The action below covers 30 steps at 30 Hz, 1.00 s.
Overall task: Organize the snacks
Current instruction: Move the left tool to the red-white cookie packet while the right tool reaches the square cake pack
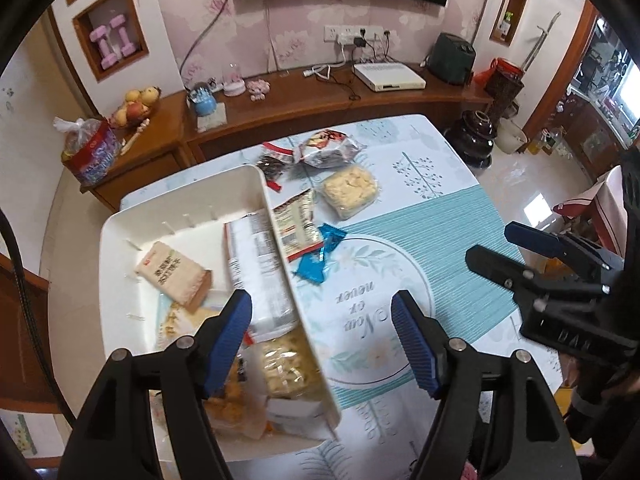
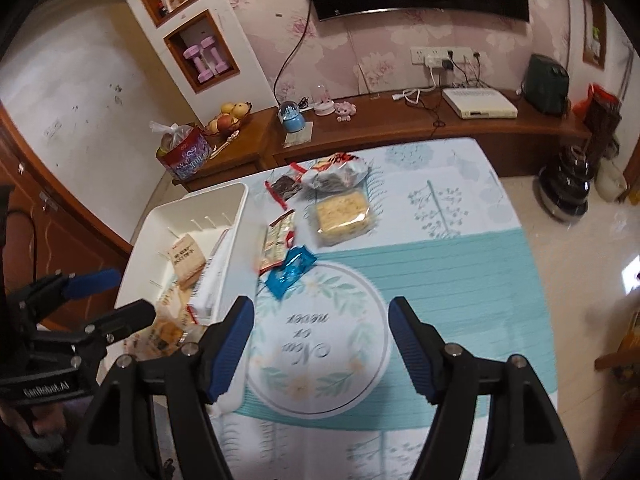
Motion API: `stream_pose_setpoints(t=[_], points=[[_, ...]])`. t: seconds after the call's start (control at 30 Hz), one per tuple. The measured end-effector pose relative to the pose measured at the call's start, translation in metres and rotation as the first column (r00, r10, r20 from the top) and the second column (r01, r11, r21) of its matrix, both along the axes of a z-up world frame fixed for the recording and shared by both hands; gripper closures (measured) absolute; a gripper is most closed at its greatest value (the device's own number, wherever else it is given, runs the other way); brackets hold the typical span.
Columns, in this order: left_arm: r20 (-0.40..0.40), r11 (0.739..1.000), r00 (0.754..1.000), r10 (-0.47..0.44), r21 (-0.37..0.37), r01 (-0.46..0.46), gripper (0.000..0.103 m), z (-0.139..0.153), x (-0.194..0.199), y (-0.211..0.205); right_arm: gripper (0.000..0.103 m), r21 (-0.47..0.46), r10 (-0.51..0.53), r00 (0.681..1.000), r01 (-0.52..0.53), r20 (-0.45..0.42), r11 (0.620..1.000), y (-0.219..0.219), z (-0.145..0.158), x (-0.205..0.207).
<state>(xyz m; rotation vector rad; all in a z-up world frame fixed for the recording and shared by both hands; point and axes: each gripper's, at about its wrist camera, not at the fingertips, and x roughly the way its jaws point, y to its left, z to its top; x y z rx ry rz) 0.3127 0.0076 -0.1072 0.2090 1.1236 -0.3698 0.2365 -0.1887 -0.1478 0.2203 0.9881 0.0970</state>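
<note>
Hanging over the bench (image 2: 460,264), both pairs of tongs stand spread with nothing between their blue pads. The left tongs (image 1: 322,340) straddle the right-hand wall of the white bin (image 1: 120,224): one pad is over the bin's contents, the other over the round leaf print on the tablecloth. The right tongs (image 2: 322,344) hover above that same printed circle, clear of every packet.

Inside the bin, at about ten o'clock from the left tongs, a tan biscuit pack (image 1: 174,274) lies flat on the floor of the tray. A long white box (image 1: 256,264) leans against the bin's right wall at twelve o'clock, and clear bags of pale yellow snacks (image 1: 284,368) crowd the near end just under the left pad.

Outside the bin, at one o'clock, a blue wrapper (image 1: 320,254) lies on the cloth just beside the wall, touching a cream sachet with red trim (image 1: 296,224) that rests on the rim. Further out at twelve o'clock sits a clear pack of pale square cake (image 1: 351,190), then a dark red-edged packet (image 1: 274,166) and a silvery bag (image 1: 326,146) near the bench's far edge. In the right wrist view these loose packets lie at eleven to twelve o'clock from the right tongs.
</note>
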Motion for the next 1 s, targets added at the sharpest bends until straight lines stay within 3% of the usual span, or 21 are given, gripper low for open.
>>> stream_pose_setpoints(t=[0.27, 0.5, 0.7, 1.0], points=[[-0.116, 0.996, 0.991, 0.066, 0.060, -0.059, 0.032, -0.018, 0.041, -0.034, 0.033, -0.045, 0.049, 0.998, -0.047, 0.026, 0.998, -0.018, -0.006, 0.022], [-0.182, 0.981, 0.972, 0.148, 0.151, -0.121, 0.032, -0.037, 0.083, -0.053, 0.032, -0.087, 0.090, 0.991, -0.081, 0.100, 0.993, -0.032, -0.015, 0.049], [-0.210, 0.960, 0.955, 0.211, 0.227, -0.163, 0.032, -0.053, 0.122, -0.067, 0.022, -0.116, 0.157, 0.975, -0.140, 0.160, 0.983, -0.034, -0.036, 0.067], [-0.267, 0.914, 0.916, 0.300, 0.355, -0.196, 0.032, -0.101, 0.163, -0.077, 0.021, -0.116, 0.214, 0.959, -0.195, 0.185, 0.974, -0.027, -0.083, 0.089]])
